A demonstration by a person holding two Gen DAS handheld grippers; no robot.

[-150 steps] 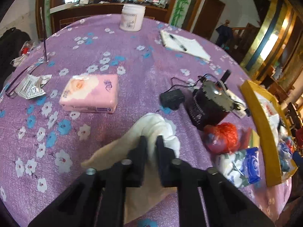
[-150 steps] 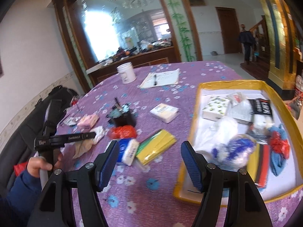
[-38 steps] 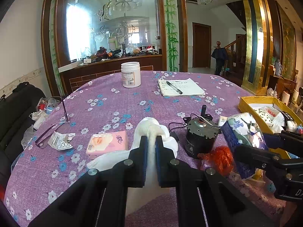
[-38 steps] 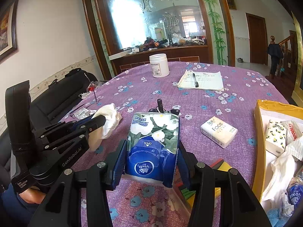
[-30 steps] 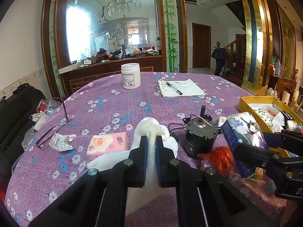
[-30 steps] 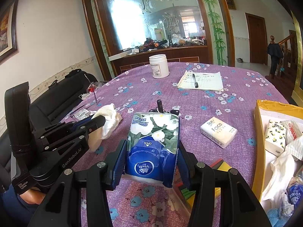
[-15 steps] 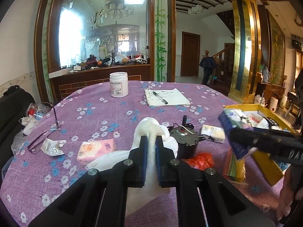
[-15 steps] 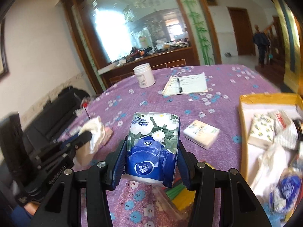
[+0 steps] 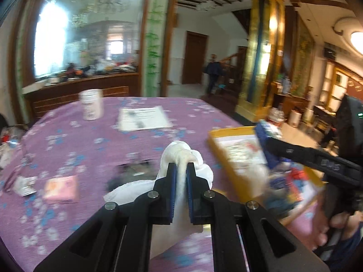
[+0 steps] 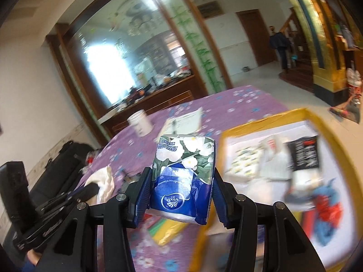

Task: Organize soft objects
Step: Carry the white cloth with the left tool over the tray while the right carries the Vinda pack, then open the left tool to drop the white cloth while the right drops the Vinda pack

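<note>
My left gripper [image 9: 180, 170] is shut on a white cloth [image 9: 181, 156] and holds it in the air above the purple flowered table [image 9: 68, 140]. My right gripper [image 10: 181, 181] is shut on a blue and green Vinda tissue pack [image 10: 183, 170], held just left of the yellow-rimmed tray [image 10: 261, 122]. The tray holds several soft packs and cloths. In the left wrist view the tray [image 9: 224, 133] is at the right, with the right gripper and its pack [image 9: 267, 131] over it. The cloth also shows in the right wrist view [image 10: 104, 181].
A pink tissue pack [image 9: 61, 189] lies at the table's left. A white jar [image 9: 91, 107] and a notepad [image 9: 143, 117] stand farther back. A yellow pack [image 10: 168, 231] lies beside the tray. A dark motor [image 9: 133, 170] is blurred behind the cloth.
Both grippers have swung right toward the tray, each still holding its item. The right gripper with the tissue pack now sits close to the tray's edge. The views are motion-blurred.
</note>
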